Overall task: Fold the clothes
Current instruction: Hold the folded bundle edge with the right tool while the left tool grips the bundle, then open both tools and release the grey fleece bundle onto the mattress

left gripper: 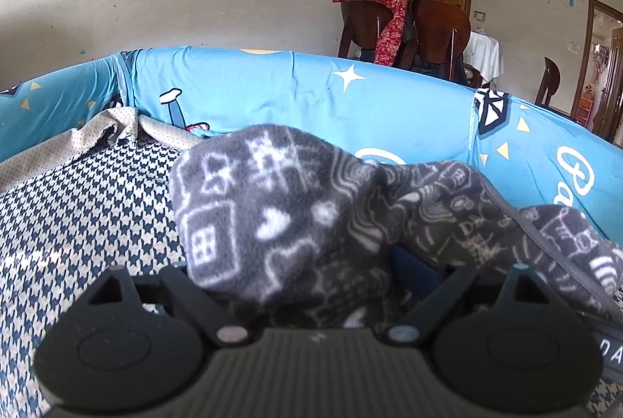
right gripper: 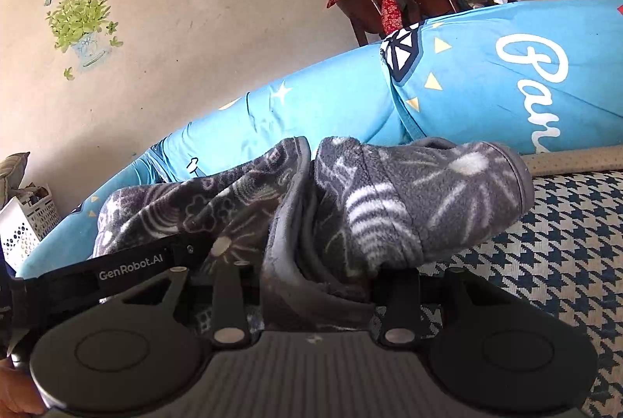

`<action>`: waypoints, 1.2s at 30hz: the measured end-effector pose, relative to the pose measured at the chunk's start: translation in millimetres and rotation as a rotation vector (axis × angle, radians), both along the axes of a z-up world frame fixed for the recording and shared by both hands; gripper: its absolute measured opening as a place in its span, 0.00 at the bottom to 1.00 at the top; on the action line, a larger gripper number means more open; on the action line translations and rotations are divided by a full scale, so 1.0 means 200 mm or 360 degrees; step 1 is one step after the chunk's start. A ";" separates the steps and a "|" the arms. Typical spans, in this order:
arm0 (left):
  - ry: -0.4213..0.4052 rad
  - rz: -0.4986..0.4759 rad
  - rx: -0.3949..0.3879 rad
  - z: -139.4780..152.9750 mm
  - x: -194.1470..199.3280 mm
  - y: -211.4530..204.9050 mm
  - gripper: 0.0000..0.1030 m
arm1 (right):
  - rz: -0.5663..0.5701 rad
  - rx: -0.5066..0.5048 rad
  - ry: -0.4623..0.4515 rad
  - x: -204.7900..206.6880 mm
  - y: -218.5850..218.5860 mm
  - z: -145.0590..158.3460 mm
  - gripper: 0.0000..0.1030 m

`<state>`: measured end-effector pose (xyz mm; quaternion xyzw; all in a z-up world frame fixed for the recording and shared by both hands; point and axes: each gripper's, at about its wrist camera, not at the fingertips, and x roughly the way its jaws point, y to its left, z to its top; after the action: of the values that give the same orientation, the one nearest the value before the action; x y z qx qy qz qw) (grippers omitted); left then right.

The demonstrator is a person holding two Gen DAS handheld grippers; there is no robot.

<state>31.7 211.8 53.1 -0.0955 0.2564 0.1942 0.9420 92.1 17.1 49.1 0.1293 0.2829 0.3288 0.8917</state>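
On a houndstooth cover (left gripper: 78, 223) before a blue sofa back (left gripper: 253, 90), we hold the grey fleece garment (left gripper: 280, 207) at twelve o'clock: left gripper (left gripper: 311, 285) and right gripper (right gripper: 311, 281) both clamp it, slung between.

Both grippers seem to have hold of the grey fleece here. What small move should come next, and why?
Probably draw the two grippers apart to stretch the grey patterned fleece flat over the houndstooth cover. Fleece bunches up inside the left gripper and the right gripper, hiding the jaws, and it hangs crumpled between them.
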 end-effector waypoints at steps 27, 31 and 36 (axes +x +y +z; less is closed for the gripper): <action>0.0124 0.0069 -0.0041 -0.17 0.22 0.12 0.97 | -0.0094 -0.0169 0.0065 0.15 0.11 -0.15 0.59; 0.0067 0.0063 -0.0123 -0.09 0.18 0.17 0.98 | -0.0097 -0.0113 0.0141 0.17 0.04 -0.15 0.60; -0.0010 0.0061 -0.0082 0.01 0.11 0.19 1.00 | -0.0142 -0.0012 0.0309 0.21 -0.07 -0.15 0.60</action>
<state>52.7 249.2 54.1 -0.1252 0.2566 0.2054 0.9361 133.6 3.8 19.1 0.1698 0.3631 0.2736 0.8743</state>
